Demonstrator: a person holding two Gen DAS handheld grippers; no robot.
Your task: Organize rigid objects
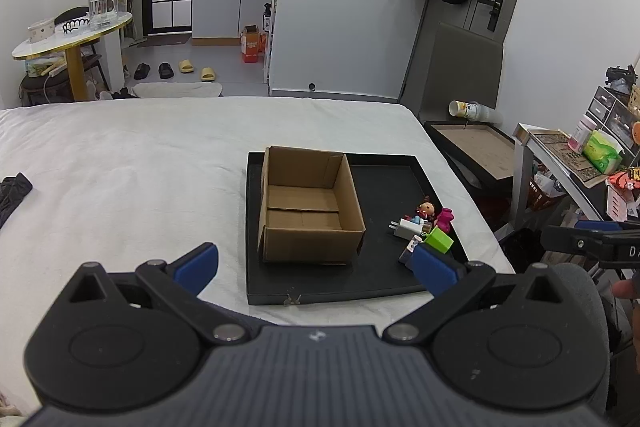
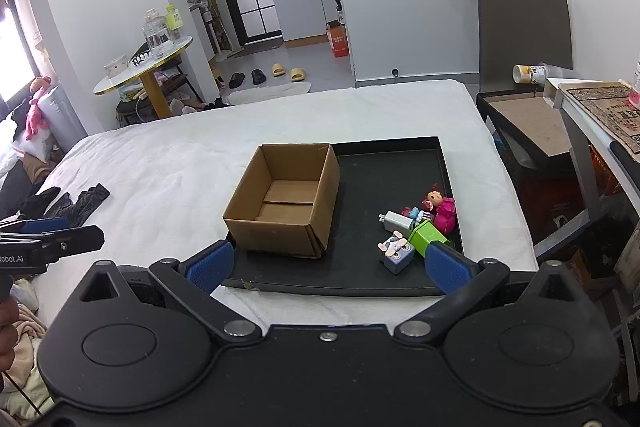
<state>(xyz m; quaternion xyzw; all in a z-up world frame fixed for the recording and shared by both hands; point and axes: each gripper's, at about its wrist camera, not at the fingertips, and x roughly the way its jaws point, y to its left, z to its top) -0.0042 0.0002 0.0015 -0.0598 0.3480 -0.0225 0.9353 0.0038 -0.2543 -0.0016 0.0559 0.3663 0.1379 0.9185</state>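
Tray (image 2: 450,163): one cardboard box (image 2: 280,203), five small items.

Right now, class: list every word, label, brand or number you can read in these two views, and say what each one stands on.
"obot.AI": cut off at the frame edge, on the left gripper in the right wrist view.
"D" and part of a further letter: on the right gripper in the left wrist view.
Orange carton on the floor: print too small to read.
Patterned board on the side table: characters blurred.
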